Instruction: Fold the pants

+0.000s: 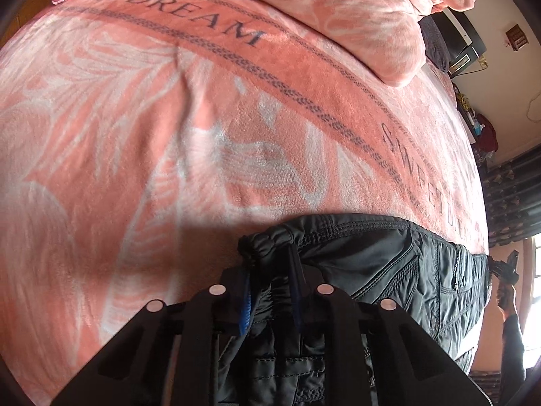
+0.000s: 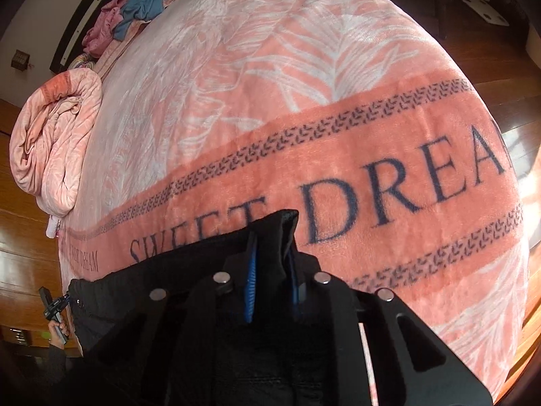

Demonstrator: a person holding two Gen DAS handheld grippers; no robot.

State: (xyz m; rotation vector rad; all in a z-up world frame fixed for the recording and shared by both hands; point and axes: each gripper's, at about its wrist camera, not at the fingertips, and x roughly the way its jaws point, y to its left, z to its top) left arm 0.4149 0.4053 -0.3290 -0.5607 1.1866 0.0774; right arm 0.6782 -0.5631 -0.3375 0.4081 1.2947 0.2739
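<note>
Pants (image 1: pixel 372 264) hide both grippers' fingers (image 1: pixel 245 308).

Pants (image 1: pixel 372 270): I see them lying on the blanket (image 1: pixel 169 135), at its near edge.
Left gripper (image 1: pixel 270 270): at one waistband end.
Right gripper (image 2: pixel 270 270): at the opposite end.
Quilt (image 2: pixel 54 142): rolled, far left.

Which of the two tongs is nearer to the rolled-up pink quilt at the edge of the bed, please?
Left. The rolled-up pink quilt lies on the left tongs' side of the bed, beyond that end of the pants. The right tongs grip the opposite end, farther away.
</note>
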